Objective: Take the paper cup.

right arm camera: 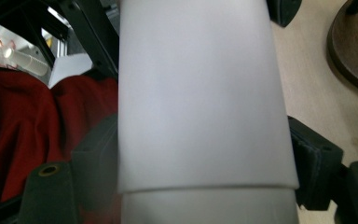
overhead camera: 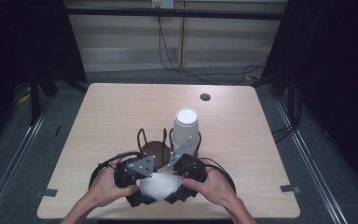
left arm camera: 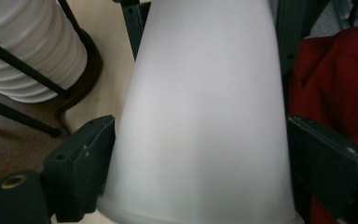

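Observation:
A white paper cup (overhead camera: pixel 157 185) lies on its side above the table's front edge, between my two grippers. My left gripper (overhead camera: pixel 144 187) comes in from the left and my right gripper (overhead camera: pixel 172 185) from the right. In the left gripper view, the left gripper (left arm camera: pixel 200 126) has the cup (left arm camera: pixel 200 93) between its jaws, with both pads against its wall. My right gripper (right arm camera: pixel 203 135) is shut on the cup (right arm camera: pixel 200 93). A second white cup (right arm camera: pixel 209 205) sticks out of that cup's rim, near the camera.
A stack of white cups (overhead camera: pixel 186 128) stands in a black wire holder (overhead camera: pixel 170 140) on a brown round base (overhead camera: pixel 156 148) at mid-table, just beyond my hands. A dark hole (overhead camera: pixel 205 97) sits near the table's far edge. Red cloth (left arm camera: pixel 340 79) lies behind the cup.

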Demonstrator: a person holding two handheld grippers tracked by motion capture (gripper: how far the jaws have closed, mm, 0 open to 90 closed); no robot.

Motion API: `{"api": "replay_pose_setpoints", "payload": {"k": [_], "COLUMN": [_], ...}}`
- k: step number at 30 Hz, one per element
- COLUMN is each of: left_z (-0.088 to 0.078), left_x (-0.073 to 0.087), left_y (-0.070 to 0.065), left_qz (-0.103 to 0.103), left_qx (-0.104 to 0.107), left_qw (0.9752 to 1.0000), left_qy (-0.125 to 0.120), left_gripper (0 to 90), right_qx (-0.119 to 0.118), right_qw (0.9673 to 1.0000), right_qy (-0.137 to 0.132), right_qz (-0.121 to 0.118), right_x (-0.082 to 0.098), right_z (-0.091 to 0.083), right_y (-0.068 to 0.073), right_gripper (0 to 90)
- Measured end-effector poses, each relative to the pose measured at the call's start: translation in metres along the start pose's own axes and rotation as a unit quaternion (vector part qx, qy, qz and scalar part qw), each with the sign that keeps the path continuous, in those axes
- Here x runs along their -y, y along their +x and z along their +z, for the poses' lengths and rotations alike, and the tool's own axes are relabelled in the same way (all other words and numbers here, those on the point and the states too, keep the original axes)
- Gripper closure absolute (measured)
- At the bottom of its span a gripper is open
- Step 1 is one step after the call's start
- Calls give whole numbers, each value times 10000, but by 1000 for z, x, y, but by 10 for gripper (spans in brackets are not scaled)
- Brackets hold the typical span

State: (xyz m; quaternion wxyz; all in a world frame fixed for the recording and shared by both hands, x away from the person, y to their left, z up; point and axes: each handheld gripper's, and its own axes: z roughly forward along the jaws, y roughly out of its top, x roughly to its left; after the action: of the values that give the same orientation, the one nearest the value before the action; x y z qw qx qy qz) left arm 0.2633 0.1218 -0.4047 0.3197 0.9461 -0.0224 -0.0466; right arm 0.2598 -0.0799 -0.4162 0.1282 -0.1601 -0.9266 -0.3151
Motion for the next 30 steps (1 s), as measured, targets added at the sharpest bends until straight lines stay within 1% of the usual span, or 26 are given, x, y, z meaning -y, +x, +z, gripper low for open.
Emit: {"api": "replay_pose_setpoints", "payload": {"k": [1, 2, 5, 6, 7, 8, 9, 10, 11, 12, 13, 15, 16, 17, 18, 19, 20, 21, 22, 23, 24, 25, 27, 28, 29, 30], "left_z": [0, -2, -6, -7, -10, -14, -14, -17, -18, -21, -21, -25, -27, -27, -29, -29, -30, -30, -30, -30, -31, -31, -33, -34, -34, -36], "left_x": [0, 0, 1, 1, 2, 2, 2, 3, 3, 5, 5, 5, 5, 5, 6, 6, 8, 8, 9, 10, 12, 12, 17, 23, 23, 27], "left_y": [0, 1, 2, 2, 1, 2, 2, 3, 3, 4, 4, 4, 4, 4, 4, 4, 4, 4, 5, 5, 6, 6, 6, 5, 5, 5], "left_qz": [0, -36, -43, -40, -3, -85, -85, -105, -138, -180, -180, -264, -335, -335, -383, -388, -435, -435, -541, -586, -650, -650, -737, -863, -863, -907], "left_qx": [0, 4, 24, -19, -101, -83, -83, -91, -137, -172, -172, -241, -254, -254, -239, -235, -179, -179, -208, -239, -290, -290, -325, -406, -406, -412], "left_qw": [10000, 10000, 9999, 9998, 9994, 9989, 9989, 9986, 9984, 9978, 9978, 9968, 9953, 9953, 9945, 9944, 9931, 9931, 9920, 9912, 9902, 9902, 9890, 9875, 9875, 9879], "left_qy": [0, -34, -128, -202, -336, -452, -452, -502, -537, -619, -619, -720, -872, -872, -949, -954, -1074, -1074, -1121, -1161, -1200, -1200, -1243, -1257, -1257, -1193], "left_gripper": [106, 107, 108, 116, 136, 155, 155, 155, 155, 155, 155, 156, 158, 160, 160, 157, 155, 157, 157, 159, 159, 158, 160, 159, 160, 160], "right_qx": [0, 50, 30, 23, 23, 60, 60, 49, 53, 65, 65, 80, 103, 103, 90, 93, 96, 96, 102, 138, 116, 116, 133, 158, 158, 155], "right_qw": [10000, 10000, 10000, 10000, 10000, 10000, 10000, 10000, 9999, 9999, 9999, 9998, 9997, 9997, 9997, 9996, 9994, 9994, 9994, 9993, 9991, 9991, 9989, 9988, 9988, 9987], "right_qy": [0, 30, 14, -14, -13, -1, -1, 1, -21, -25, -25, -58, -86, -86, -111, -131, -159, -159, -160, -147, -205, -205, -244, -270, -270, -287], "right_qz": [0, 9, 11, -9, 40, 47, 47, 65, 115, 105, 105, 151, 186, 186, 201, 249, 283, 283, 286, 318, 351, 351, 369, 377, 377, 380], "right_x": [0, -1, -1, -1, -1, 1, 1, 1, 3, 3, 3, 5, 6, 6, 7, 8, 10, 10, 11, 12, 14, 14, 16, 16, 16, 17], "right_z": [0, 2, 2, 1, 0, -1, -1, -1, -2, -2, -2, -5, -7, -7, -8, -10, -11, -11, -12, -13, -15, -15, -17, -18, -18, -19], "right_y": [0, 2, 2, 1, 1, 0, 0, 0, -1, -2, -2, -2, -2, -2, -3, -4, -5, -5, -6, -7, -7, -7, -9, -9, -9, -9], "right_gripper": [238, 238, 238, 238, 238, 239, 239, 239, 239, 239, 239, 239, 239, 239, 239, 239, 239, 239, 239, 239, 239, 239, 239, 239, 239, 239]}}
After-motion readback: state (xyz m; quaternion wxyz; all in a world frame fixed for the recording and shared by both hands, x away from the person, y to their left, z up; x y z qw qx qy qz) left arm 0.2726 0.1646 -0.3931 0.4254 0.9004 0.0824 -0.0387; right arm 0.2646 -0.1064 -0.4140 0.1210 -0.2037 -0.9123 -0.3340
